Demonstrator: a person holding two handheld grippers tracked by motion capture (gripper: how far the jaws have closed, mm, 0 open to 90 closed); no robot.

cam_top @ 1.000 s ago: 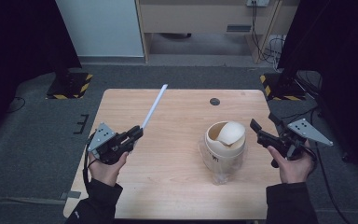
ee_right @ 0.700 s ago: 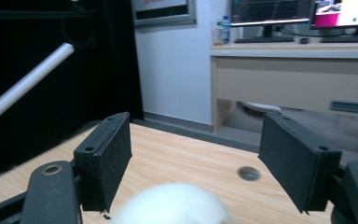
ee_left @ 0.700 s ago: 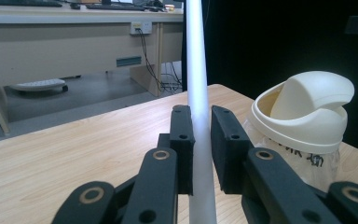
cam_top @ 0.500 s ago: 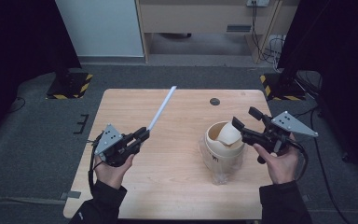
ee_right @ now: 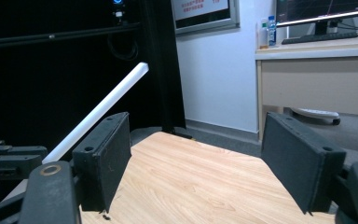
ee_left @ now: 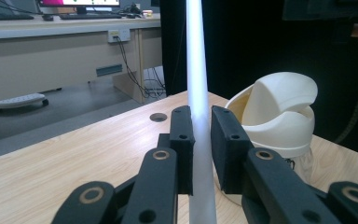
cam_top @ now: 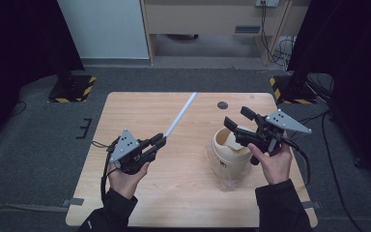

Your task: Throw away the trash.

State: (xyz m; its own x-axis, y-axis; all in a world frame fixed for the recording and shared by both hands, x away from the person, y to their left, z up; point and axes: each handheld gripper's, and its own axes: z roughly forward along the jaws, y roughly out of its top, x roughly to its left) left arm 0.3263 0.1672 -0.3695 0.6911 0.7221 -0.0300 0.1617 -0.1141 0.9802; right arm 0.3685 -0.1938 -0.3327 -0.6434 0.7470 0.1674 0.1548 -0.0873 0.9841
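Laboratory or office test room: wooden table (cam_top: 140,208) on grey carpet, black curtains (cam_top: 19,43), hazard-striped stand bases (cam_top: 72,89), desks with monitor (ee_right: 326,11), keyboard (ee_left: 100,15), wall sockets and cabling.

No text, label or number can be read here. A wall sign (ee_right: 204,10) shows above the right gripper's jaws in the right gripper view, carrying red characters too blurred to make out. The small bin (cam_top: 229,153) just below the right gripper (cam_top: 239,121) in the high view bears a dark mark on its front, too small to read. Monitors (ee_left: 78,3) far beyond the left gripper (ee_left: 201,140), at the top of the left gripper view, show coloured patches and no legible writing
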